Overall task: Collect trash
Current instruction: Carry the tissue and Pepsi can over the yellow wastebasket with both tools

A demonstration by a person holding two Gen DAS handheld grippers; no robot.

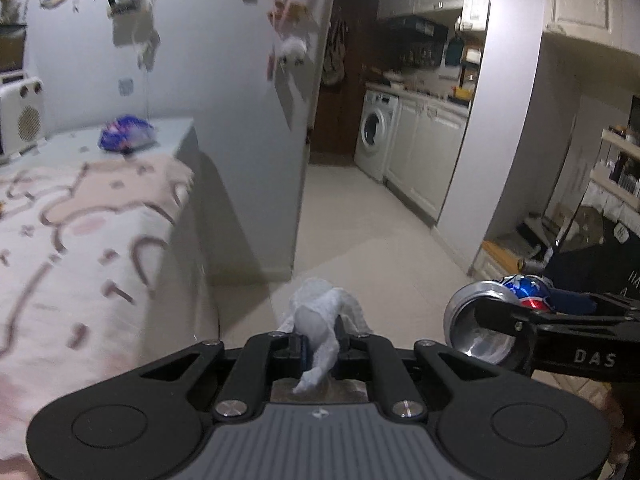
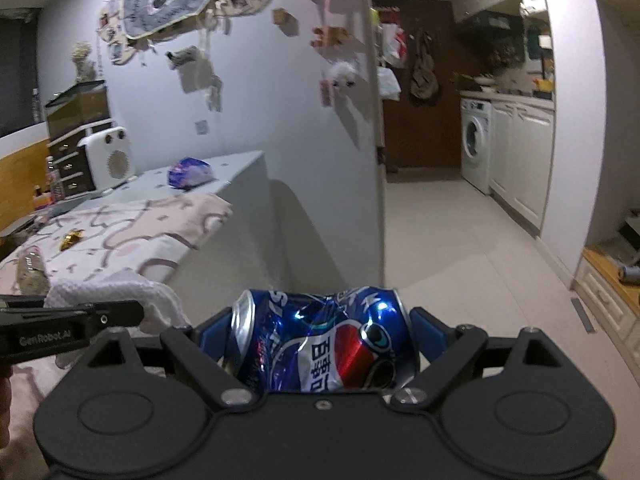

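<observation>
My left gripper (image 1: 320, 346) is shut on a crumpled white tissue (image 1: 320, 316), held in the air above the floor beside the bed. My right gripper (image 2: 320, 332) is shut on a crushed blue Pepsi can (image 2: 320, 340), lying sideways between the blue pads. The can (image 1: 484, 320) and the right gripper show at the right of the left wrist view. The tissue (image 2: 120, 292) and the left gripper show at the left of the right wrist view. A blue crumpled wrapper (image 1: 126, 134) (image 2: 188, 172) lies on the pale surface beyond the bed. A small gold wrapper (image 2: 70, 238) lies on the blanket.
A bed with a pink patterned blanket (image 1: 80, 220) fills the left. A white wall (image 1: 240, 100) with hanging ornaments juts out ahead. Beyond it a tiled floor (image 1: 360, 220) leads to a washing machine (image 1: 376, 128) and white cabinets (image 1: 424, 156). Shelves (image 1: 616, 168) stand right.
</observation>
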